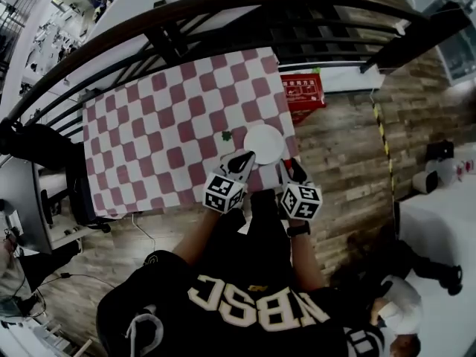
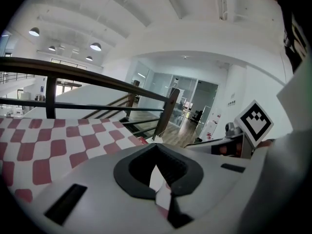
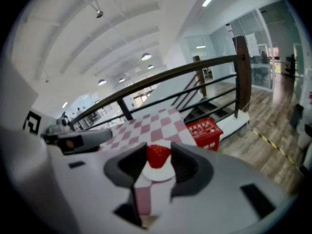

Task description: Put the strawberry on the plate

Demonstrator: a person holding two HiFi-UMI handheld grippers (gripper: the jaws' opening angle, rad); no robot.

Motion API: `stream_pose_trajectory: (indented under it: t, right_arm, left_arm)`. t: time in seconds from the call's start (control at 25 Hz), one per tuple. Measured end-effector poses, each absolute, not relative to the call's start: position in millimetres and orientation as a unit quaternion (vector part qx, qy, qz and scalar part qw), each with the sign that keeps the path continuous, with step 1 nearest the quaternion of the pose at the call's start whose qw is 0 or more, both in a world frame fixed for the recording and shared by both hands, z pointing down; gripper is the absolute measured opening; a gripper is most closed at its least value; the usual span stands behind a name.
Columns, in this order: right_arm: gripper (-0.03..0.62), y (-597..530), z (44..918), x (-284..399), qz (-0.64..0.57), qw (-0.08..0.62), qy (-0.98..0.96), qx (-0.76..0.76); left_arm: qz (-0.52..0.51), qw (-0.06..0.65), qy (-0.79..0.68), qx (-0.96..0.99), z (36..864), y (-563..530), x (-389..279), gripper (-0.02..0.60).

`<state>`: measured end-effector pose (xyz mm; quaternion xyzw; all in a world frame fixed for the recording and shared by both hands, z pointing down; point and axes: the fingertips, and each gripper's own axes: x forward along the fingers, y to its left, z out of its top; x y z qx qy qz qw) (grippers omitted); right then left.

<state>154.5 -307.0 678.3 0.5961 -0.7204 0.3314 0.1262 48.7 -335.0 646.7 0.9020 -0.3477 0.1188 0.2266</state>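
Note:
A red strawberry (image 3: 158,155) sits between the dark pads of my right gripper (image 3: 159,164), which is shut on it. Just beyond and below it lies the white plate (image 3: 157,175). In the head view this plate (image 1: 265,143) rests near the right edge of the red-and-white checked table (image 1: 149,140), with the right gripper (image 1: 290,168) at its near right side; the strawberry is hidden there. My left gripper (image 1: 240,160) hovers at the plate's near left. Its jaws (image 2: 161,186) stand almost together with nothing between them.
A small green thing (image 1: 226,134) lies on the cloth left of the plate. A red crate (image 1: 303,95) stands on the wooden floor beyond the table's right edge. A dark railing (image 1: 223,21) runs along the far side. A chair (image 1: 44,155) stands at the left.

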Motion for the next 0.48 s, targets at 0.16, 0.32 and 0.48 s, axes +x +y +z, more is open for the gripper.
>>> stream_pose_trajectory:
  t: [0.16,0.32,0.48]
  right_arm:
    - [0.158,-317,706,152,0.354,0.149,-0.722,0.575]
    - [0.158,-338,728,144,0.357,0.174,-0.732,0.553]
    - [0.158,-352,753,130,0.347,0.209,-0.744,0.531]
  left_arm:
    - [0.15,0.238,-0.36,0.89,674,-340,50,0.012]
    - [0.171,0.234,-0.366,0.884,693,-352,53,0.012]
    - [0.192,0.23,-0.368,0.88,713,-358,51,0.012]
